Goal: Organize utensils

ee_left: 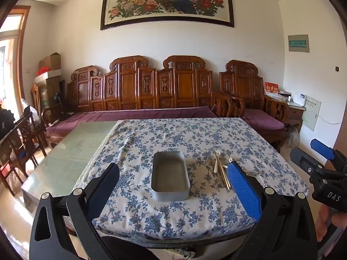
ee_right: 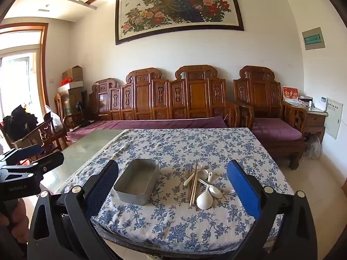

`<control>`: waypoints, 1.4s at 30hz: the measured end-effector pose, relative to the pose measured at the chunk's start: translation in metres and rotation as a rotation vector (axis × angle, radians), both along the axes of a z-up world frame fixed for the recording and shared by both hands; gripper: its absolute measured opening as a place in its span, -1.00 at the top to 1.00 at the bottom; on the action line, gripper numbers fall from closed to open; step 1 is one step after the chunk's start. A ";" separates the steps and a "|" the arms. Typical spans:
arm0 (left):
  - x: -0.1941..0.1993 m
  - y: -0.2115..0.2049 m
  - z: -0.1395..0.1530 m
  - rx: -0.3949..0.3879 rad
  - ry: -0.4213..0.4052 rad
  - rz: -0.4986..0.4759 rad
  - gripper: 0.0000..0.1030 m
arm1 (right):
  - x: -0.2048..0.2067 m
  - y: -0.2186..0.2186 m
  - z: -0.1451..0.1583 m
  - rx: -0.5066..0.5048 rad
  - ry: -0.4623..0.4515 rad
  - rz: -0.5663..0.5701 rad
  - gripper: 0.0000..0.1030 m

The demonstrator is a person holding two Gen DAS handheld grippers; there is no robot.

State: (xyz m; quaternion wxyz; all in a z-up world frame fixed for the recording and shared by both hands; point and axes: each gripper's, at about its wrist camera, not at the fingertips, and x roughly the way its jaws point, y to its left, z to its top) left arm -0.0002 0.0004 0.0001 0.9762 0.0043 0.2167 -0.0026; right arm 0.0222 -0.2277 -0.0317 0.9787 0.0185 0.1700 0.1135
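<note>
1. Left wrist view is showing the left claw (ee_left: 173,186) gaping as wide as it goes, gripping nothing, hanging above the near edge of the tabletop (ee_left: 65,164).
2. Right wrist view is showing the right claw (ee_right: 173,186) standing equally wide and empty, also hovering over the near edge.
3. Between the left claw's fingers a metal tray (ee_left: 170,175) is lying on the blue floral cloth (ee_left: 173,214), empty; seen from the right claw, that tray (ee_right: 136,179) is sitting just inside its left finger.
4. Between the right claw's fingers, right of the tray, the utensil pile (ee_right: 202,186) is resting: forks, chopsticks and white spoons crossing one another; from the left claw the same pile (ee_left: 220,169) is partly hiding behind its right finger.
5. Beyond both claws a carved wooden sofa (ee_right: 173,99) is standing against the wall.
</note>
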 end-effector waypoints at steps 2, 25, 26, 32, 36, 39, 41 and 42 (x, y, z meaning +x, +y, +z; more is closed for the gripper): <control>0.000 0.000 0.000 0.003 0.003 0.000 -0.87 | 0.000 0.002 -0.001 -0.001 -0.001 0.000 -0.95; -0.001 0.001 0.003 0.002 0.003 0.001 -0.87 | 0.002 0.000 -0.001 0.015 0.002 0.004 -0.95; -0.002 0.001 0.003 0.002 0.002 0.000 -0.87 | 0.001 0.002 0.001 0.014 0.002 0.006 -0.95; -0.003 -0.002 0.003 0.006 -0.002 -0.002 -0.87 | -0.002 0.003 0.005 0.019 0.000 0.013 -0.95; -0.005 -0.002 0.003 0.003 -0.006 -0.003 -0.87 | -0.002 0.004 0.006 0.018 -0.002 0.014 -0.95; -0.005 -0.002 0.004 0.002 -0.007 -0.005 -0.87 | -0.003 0.004 0.008 0.020 -0.004 0.016 -0.95; -0.006 -0.002 0.004 0.002 -0.007 -0.008 -0.87 | -0.003 0.004 0.010 0.023 -0.006 0.017 -0.95; -0.007 -0.002 0.005 0.002 -0.008 -0.009 -0.87 | -0.004 0.003 0.010 0.024 -0.007 0.017 -0.95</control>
